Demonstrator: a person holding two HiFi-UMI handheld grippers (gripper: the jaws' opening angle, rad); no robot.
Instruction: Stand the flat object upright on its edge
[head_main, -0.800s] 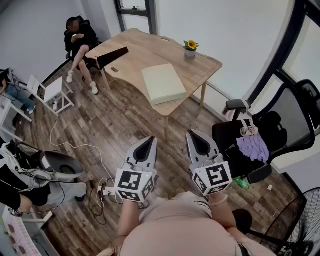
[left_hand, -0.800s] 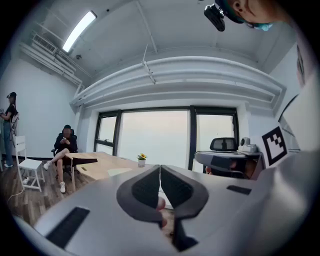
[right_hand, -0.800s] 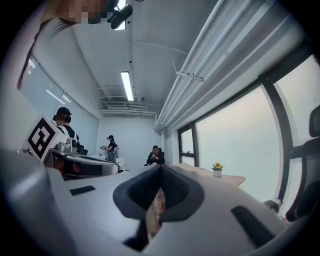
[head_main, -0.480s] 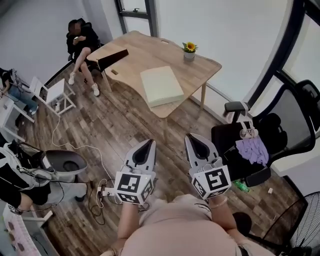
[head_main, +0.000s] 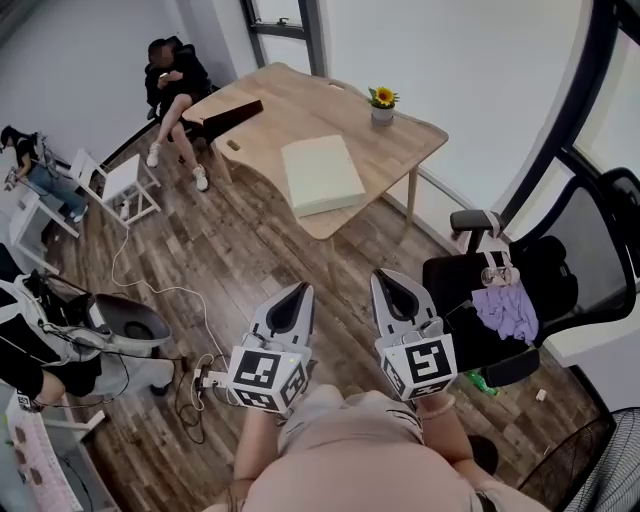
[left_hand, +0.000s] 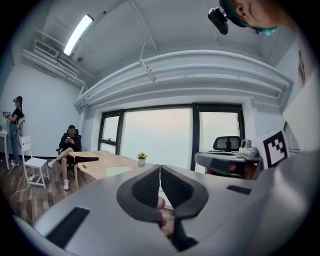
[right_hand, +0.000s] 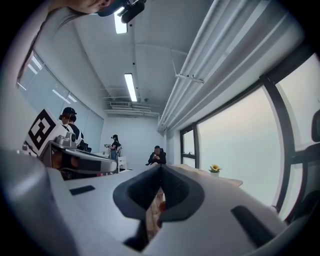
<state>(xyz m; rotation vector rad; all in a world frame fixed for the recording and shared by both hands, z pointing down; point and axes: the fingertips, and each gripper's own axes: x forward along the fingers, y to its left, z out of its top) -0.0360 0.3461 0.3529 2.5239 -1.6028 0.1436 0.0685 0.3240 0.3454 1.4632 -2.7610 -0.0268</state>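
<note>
**Both claws pinched shut over open floor, cream pad flat on the table**

Both claws are held low in front of the person. The left gripper (head_main: 300, 289) has its jaws pressed together with nothing gripped, as its own view (left_hand: 160, 172) shows. The right gripper (right_hand: 161, 172) is just the same, its tips meeting in a thin line, and it sits just beside the left one (head_main: 385, 276). They are well apart from the table (head_main: 300, 105).

The cream pad (head_main: 320, 173) lies flat on the wooden top, at the end nearest the grippers. Its near side is close to the table's near edge, and its right corner is close to the right edge. A small sunflower pot (head_main: 381, 101) stands near the far right edge. A dark board (head_main: 227, 117) sits at the left corner, by a seated person (head_main: 176, 84).

A wide stretch of plank floor (head_main: 250, 250) lies open between the claws and the table's curved near edge. On the right it is tighter: a black office chair (head_main: 560, 280) carrying a purple cloth (head_main: 507, 309) stands just beside the right gripper. To the left, a white cable (head_main: 150, 291) trails across the boards, and a white chair (head_main: 115, 182) stands near the wall.

The print I can make out is the black-and-white square pattern on the left cube (head_main: 262, 372) and the right cube (head_main: 425, 362).
</note>
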